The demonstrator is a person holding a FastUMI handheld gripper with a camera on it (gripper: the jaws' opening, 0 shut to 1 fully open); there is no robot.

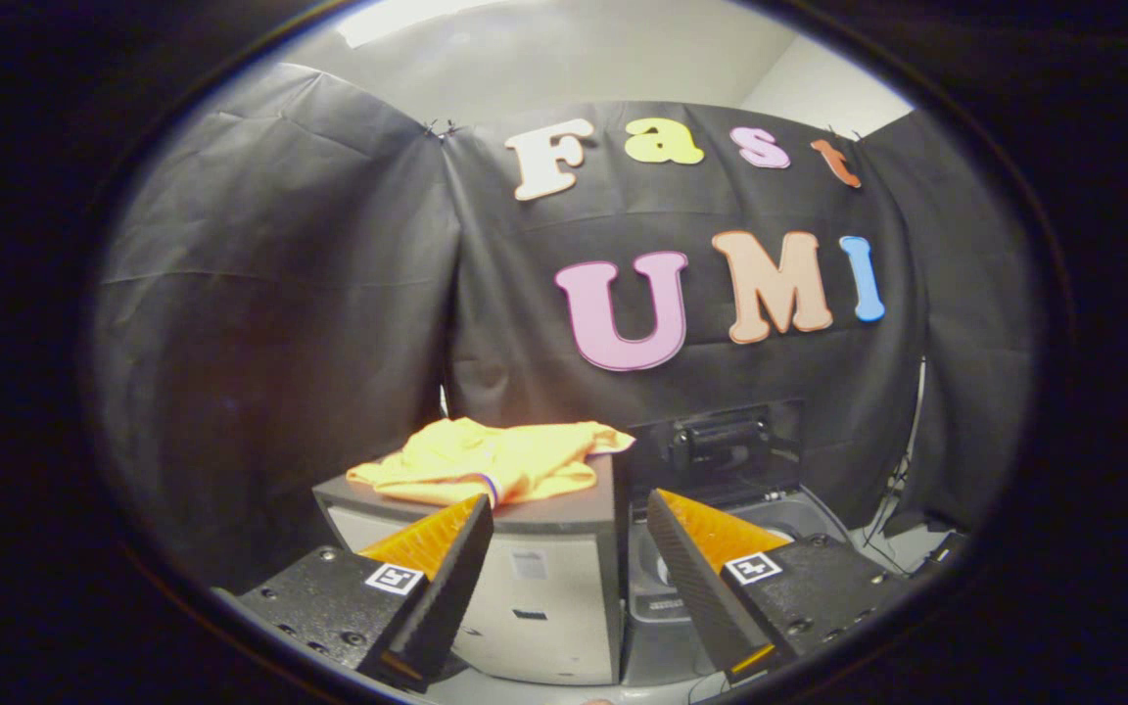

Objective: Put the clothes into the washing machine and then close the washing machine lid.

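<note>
So the hand-held gripper (570, 511) is wide open with nothing in it, and the yellow shirt (491, 460) is lying crumpled just beyond its left fingertip, center-left of frame, stretched sideways atop the grey cabinet (535, 587).

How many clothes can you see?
1: a yellow garment lies crumpled on the grey cabinet, just beyond the open gripper. More could hide underneath.

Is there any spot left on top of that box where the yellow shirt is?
A little. The yellow shirt covers most of the box's top; a bare strip stays along its front edge and near corner. The open gripper hangs before it, with free room between its fingers. The washing machine is beside the box.
</note>
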